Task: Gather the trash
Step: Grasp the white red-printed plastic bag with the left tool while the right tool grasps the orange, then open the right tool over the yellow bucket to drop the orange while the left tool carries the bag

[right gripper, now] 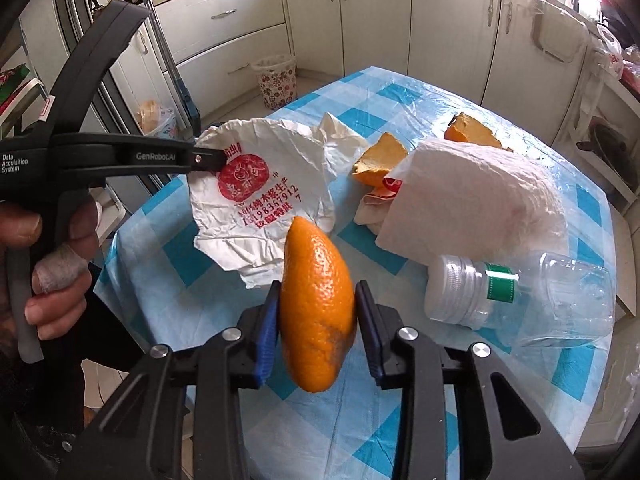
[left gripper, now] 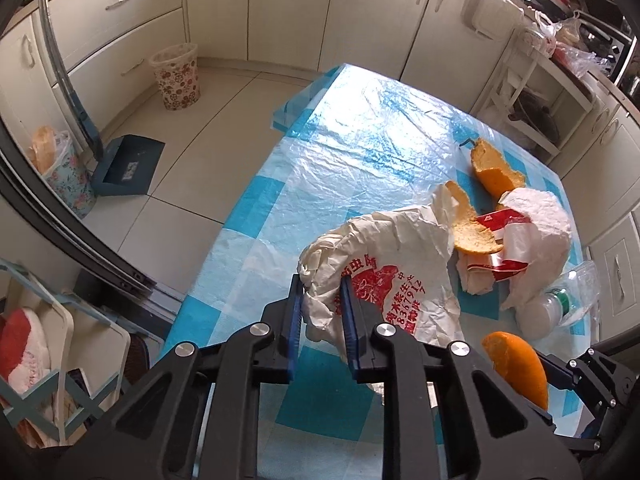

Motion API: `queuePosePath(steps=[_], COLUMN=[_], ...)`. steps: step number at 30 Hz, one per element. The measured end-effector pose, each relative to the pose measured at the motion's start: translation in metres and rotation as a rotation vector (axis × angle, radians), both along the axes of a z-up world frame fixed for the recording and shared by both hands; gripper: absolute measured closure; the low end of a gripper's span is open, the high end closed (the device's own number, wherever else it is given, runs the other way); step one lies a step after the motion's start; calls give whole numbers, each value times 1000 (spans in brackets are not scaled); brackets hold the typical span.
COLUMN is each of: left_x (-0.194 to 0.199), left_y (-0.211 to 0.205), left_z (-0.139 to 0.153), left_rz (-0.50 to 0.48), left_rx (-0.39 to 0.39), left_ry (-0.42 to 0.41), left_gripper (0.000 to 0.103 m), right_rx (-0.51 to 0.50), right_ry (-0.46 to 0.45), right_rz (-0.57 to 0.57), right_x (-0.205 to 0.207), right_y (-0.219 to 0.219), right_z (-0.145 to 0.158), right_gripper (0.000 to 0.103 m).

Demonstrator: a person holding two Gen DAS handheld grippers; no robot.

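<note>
Left gripper [left gripper: 322, 294] pinches the red-printed paper wrapper [left gripper: 384, 276] marked "8367912"; right gripper [right gripper: 316, 304] clamps an orange peel [right gripper: 316, 304].

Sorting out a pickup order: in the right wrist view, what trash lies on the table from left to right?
Printed paper wrapper → held orange peel → orange peel piece → white paper towel → clear plastic bottle.
</note>
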State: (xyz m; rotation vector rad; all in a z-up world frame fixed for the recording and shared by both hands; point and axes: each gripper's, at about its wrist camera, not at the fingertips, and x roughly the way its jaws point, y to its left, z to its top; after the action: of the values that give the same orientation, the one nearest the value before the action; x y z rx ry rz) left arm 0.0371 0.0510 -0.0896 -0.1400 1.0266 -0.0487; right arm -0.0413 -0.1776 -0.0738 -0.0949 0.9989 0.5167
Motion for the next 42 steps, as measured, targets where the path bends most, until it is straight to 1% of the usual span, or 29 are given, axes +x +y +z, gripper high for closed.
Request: queuePosePath(steps=[2, 5, 7, 11, 17, 20, 23, 26, 28, 32, 35, 36, 37, 38, 39, 41, 42], left_x=[-6, -18, -25, -35, -44, -51, -60, -67, -71, -87, -99, -103, -107, -110, -113, -117, -119], left_y=[0, -5, -9, -16, -31, -52, -82, -119, -146, -214, -265, -281, -299, -312, -326, -351, -362], left_z=[12, 31, 42, 59, 75, 85, 95, 100, 100, 89, 74, 68, 62, 57, 52, 41, 35], left_rz=[-12, -27, -42, -74, -124, -182, -250, -319, -365, -478, -548, -565, -582, -593, -603, -615, -621], left_rx=[-5, 40, 55, 55, -6, -41, -66, -95, -106, -96, -83, -79, -75, -70, -65, -50, -43], left_ry=[-44, -123, -174, -248, -295, -327, -359, -360, -346, -313, -274, -263, -249, -238, -228, -202, -190], left_gripper=[86, 86, 86, 86, 86, 86, 86, 86, 86, 86, 86, 86, 86, 86, 86, 86, 86], right_rx=[13, 33, 51, 90, 122, 118, 113, 90, 51, 33, 42, 34, 20, 5, -1, 2, 23], right_ry=[-16, -44, -64, -105, -156, -176, -179, -152, -120, 18, 107, 125, 140, 155, 174, 195, 194], right_rz=[-5, -19, -35, -93, -213, -297, -405, -523, -582, -691, -733, -733, -735, -744, -752, -804, -841], right_x=[-4, -11, -15, -22, -27, -35, -46, -59, -67, -74, -72, -70, -66, -64, -62, -62, -66], right_y=[-7, -19, -30, -58, -106, -136, -178, -226, -254, -307, -331, -335, -337, -342, -348, -363, -372], right_z=[6, 16, 24, 38, 54, 58, 58, 51, 42, 0, -26, -31, -35, -41, -46, -54, -53], right_gripper=[67, 68, 69, 69, 69, 69, 69, 69, 69, 69, 69, 68, 64, 57, 54, 53, 53])
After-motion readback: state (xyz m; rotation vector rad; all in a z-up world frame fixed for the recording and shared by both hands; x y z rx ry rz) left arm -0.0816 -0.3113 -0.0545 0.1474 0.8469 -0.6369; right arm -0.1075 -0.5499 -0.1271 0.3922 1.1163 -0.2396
